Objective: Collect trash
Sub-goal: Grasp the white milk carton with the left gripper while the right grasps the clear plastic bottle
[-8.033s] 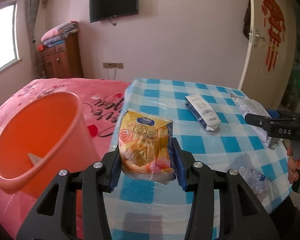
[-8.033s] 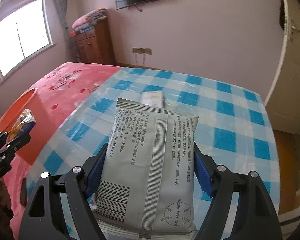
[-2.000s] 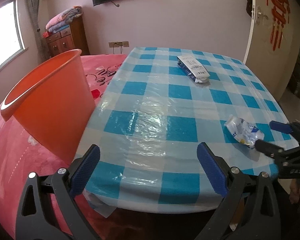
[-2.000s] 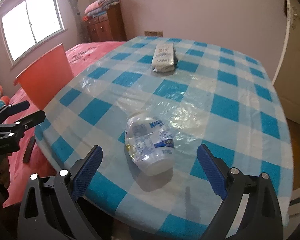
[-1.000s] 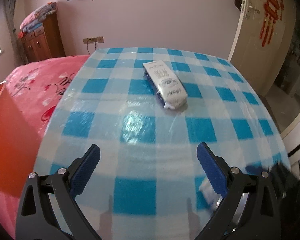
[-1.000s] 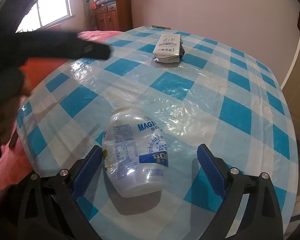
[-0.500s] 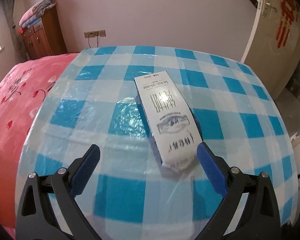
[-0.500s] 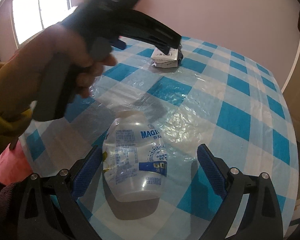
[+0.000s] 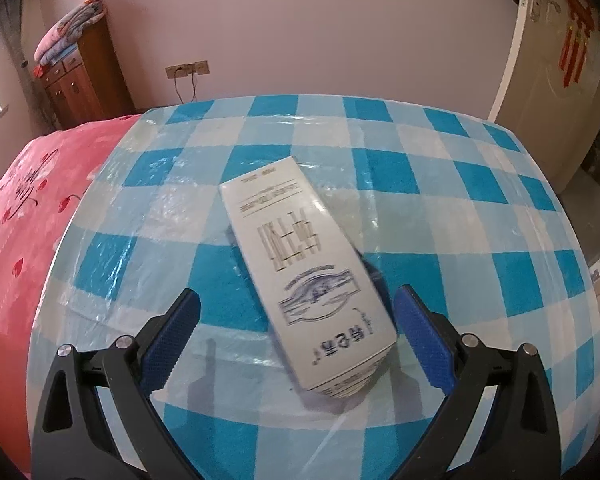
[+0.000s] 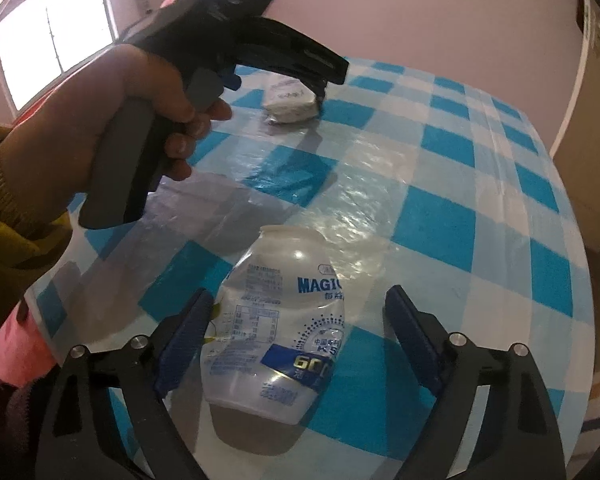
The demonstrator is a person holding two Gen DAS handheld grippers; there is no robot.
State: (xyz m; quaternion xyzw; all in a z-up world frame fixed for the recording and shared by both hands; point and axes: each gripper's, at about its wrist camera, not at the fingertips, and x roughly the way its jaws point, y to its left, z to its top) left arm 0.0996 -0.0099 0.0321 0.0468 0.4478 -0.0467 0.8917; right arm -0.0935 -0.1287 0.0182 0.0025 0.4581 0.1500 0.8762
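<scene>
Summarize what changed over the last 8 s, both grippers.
Both packets they held are gone. The left gripper came across to the white carton, jaws open around it. The right gripper straddles the plastic bottle, jaws just closing, not gripping. Carton and bottle haven't moved on the table.

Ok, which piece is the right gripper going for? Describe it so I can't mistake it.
On the blue-and-white checked table, near its front edge, a crumpled clear plastic bottle lies between the right gripper's closing jaws, not yet clamped. Unlike the flat white carton farther back, it is see-through, with a blue label band.
</scene>
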